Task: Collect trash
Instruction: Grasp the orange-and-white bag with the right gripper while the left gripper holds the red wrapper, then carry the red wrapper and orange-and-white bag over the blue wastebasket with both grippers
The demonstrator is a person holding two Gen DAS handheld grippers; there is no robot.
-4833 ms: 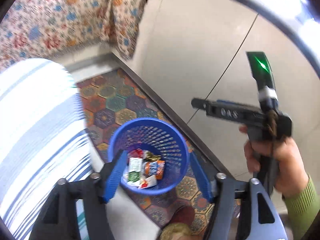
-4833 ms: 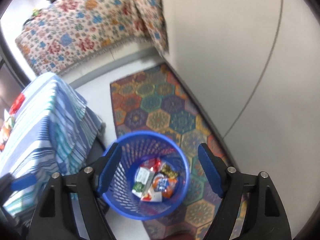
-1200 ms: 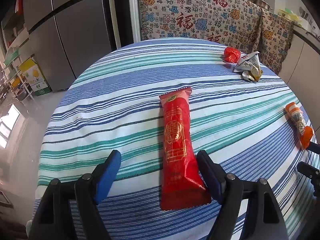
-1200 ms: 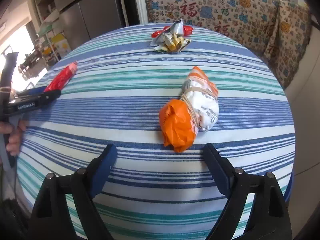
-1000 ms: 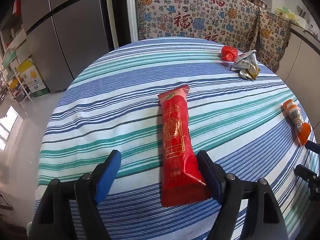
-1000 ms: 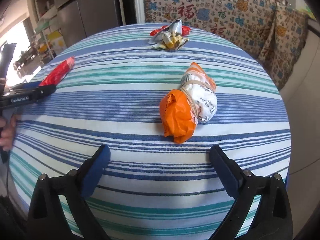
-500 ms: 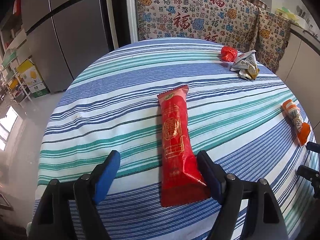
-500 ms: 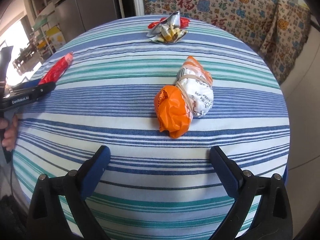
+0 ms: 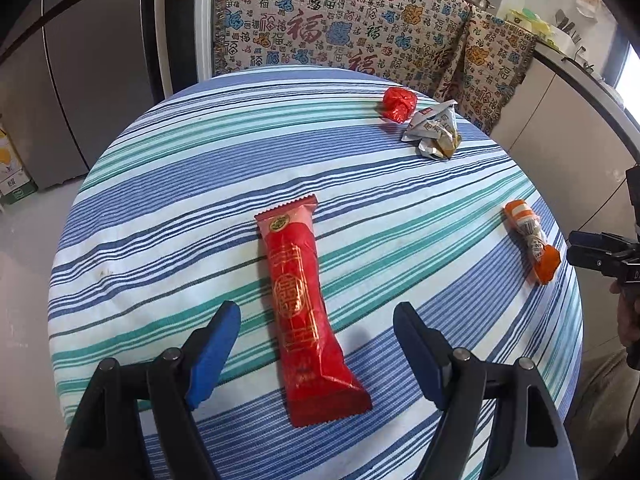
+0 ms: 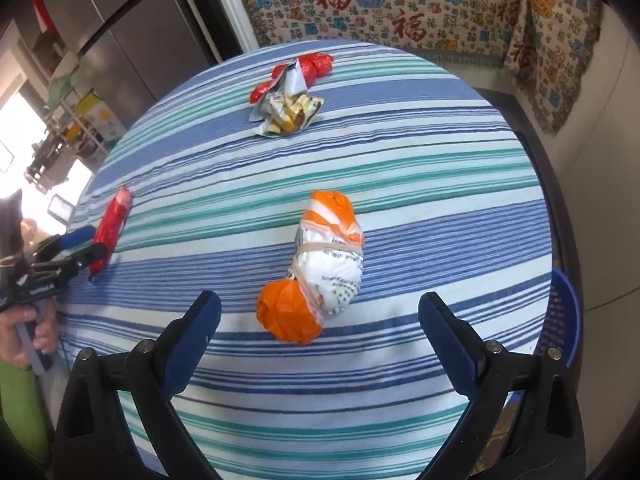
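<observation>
The red wrapper lies flat on the striped table, lengthwise between the spread jaws of the left tool, which is empty. It looks light, thin and slick (likely to slide), so pinch across its narrow middle. The orange bundle sits before the right tool, also wide open and empty; soft and springy, best squeezed at its banded waist. Foil scrap lies farther back.
</observation>
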